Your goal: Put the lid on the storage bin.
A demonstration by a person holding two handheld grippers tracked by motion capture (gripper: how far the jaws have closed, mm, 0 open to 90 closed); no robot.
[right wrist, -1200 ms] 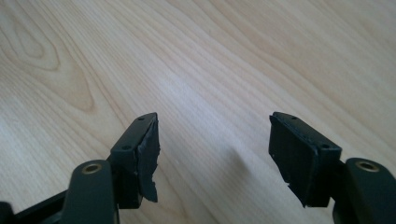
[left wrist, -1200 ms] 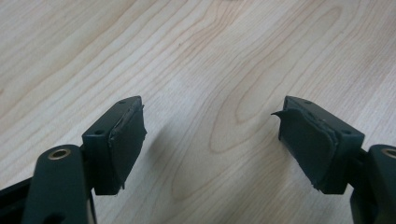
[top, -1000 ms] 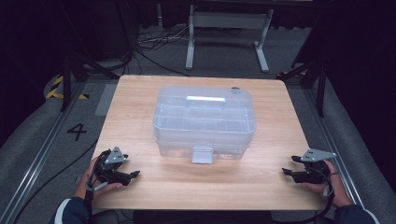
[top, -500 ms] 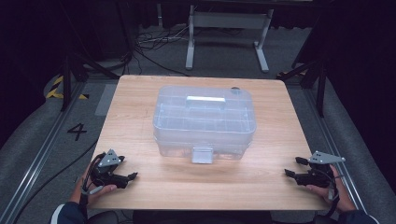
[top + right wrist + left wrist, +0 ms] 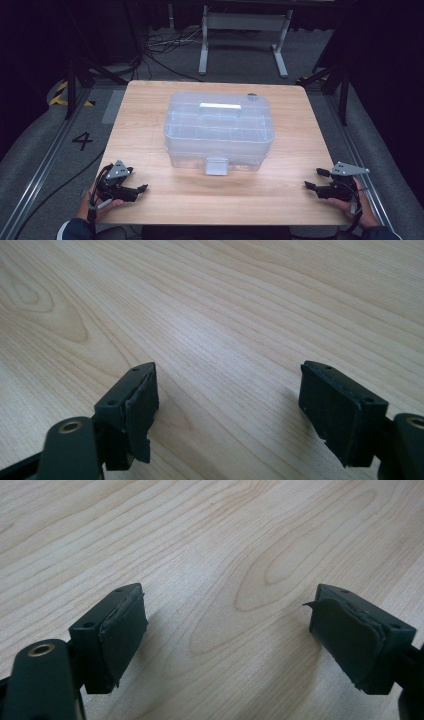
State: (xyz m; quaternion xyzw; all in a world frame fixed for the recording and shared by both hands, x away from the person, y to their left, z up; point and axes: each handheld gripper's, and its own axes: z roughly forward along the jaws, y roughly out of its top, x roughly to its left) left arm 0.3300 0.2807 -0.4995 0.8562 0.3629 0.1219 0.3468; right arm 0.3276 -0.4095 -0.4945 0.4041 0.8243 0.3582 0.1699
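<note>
A clear plastic box (image 5: 218,131) sits mid-desk (image 5: 150,115), long axis running left to right, latch facing the person. Left tongs (image 5: 141,189) rest off the box's near-left corner, right tongs (image 5: 310,185) off its near-right; both gape empty, roughly equally far away.

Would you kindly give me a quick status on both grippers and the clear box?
Left gripper and right gripper open, empty, low over table. Clear lidded box mid-table, latch toward the person, untouched. Nothing between.
</note>
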